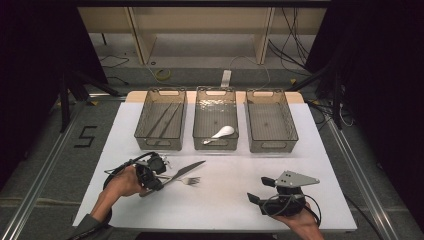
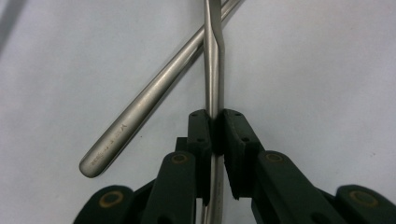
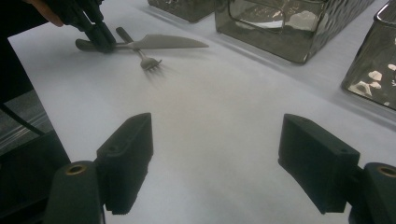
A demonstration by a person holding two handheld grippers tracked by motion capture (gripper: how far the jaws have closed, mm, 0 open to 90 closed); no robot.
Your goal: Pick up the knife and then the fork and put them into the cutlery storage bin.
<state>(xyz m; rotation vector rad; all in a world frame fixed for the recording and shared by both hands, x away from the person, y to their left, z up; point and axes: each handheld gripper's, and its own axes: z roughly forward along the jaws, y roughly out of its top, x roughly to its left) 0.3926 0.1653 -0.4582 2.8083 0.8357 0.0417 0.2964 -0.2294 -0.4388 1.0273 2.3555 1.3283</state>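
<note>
A steel knife (image 1: 186, 170) lies near the front left of the white table, blade pointing right toward the trays. My left gripper (image 1: 159, 181) is shut on the knife's handle (image 2: 212, 70), which runs straight out between the pressed pads. A fork (image 1: 192, 180) lies across the knife, and its rounded handle (image 2: 149, 98) slants off to the left of the jaws. In the right gripper view, the left gripper (image 3: 100, 37) sits on the knife (image 3: 173, 42) beside the fork tines (image 3: 150, 63). My right gripper (image 1: 260, 190) stands open over bare table at the front right, nothing between its jaws (image 3: 215, 158).
Three grey see-through bins stand in a row at the back. The left bin (image 1: 145, 122) holds thin dark sticks, the middle bin (image 1: 200, 125) a white spoon (image 1: 222, 133), and the right bin (image 1: 290, 125) nothing. The table's front edge is close behind both hands.
</note>
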